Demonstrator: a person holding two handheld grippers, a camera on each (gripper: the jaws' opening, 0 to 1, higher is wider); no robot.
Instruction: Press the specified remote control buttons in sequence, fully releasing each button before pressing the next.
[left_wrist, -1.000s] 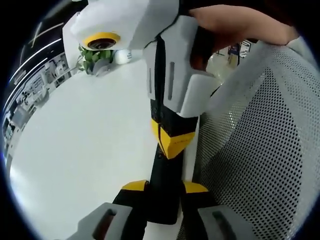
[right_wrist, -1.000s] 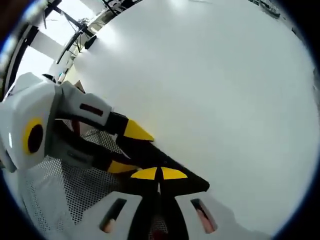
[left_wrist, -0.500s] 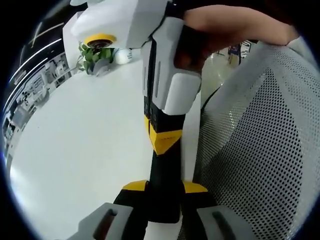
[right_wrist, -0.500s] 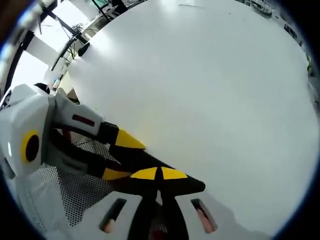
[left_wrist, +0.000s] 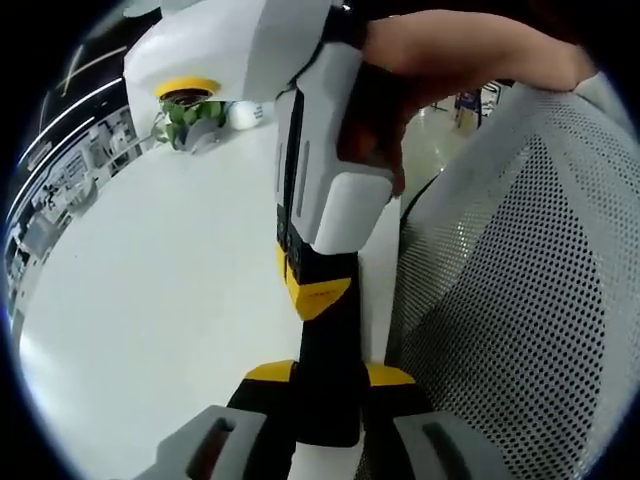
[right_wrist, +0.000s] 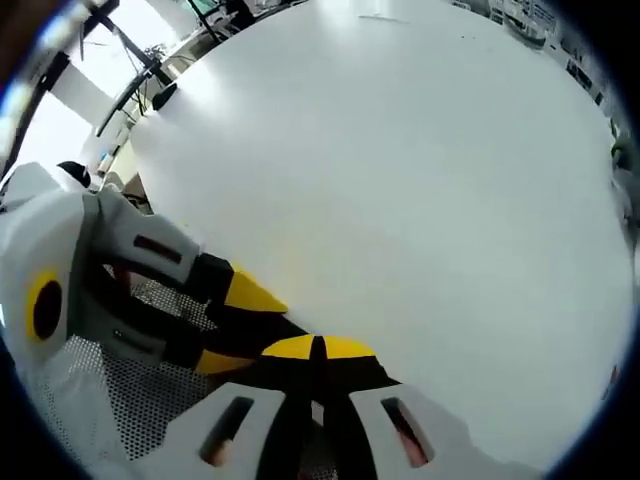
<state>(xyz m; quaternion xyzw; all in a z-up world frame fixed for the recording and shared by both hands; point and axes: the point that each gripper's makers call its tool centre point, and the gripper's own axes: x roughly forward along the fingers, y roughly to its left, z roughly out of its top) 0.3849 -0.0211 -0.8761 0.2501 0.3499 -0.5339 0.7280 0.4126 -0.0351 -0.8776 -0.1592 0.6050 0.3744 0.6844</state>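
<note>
Left gripper view: the left gripper (left_wrist: 328, 376) has its yellow-tipped jaws clamped on the long black remote control (left_wrist: 330, 345) at the white table (left_wrist: 160, 300) edge beside a perforated mesh chair back (left_wrist: 520, 300) — the right gripper (left_wrist: 316, 290), tips together, touches the remote's face from above. Right gripper view: right gripper's tips meet on the remote, left gripper (right_wrist: 235, 325) pinching it just beside.

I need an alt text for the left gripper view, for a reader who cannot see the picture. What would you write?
The left gripper holds a black remote control between its yellow-tipped jaws at the edge of a white table. The right gripper, held by a person's hand, comes down with shut tips onto the remote. A white mesh chair back is beside the table, a small green plant at its far end.
</note>
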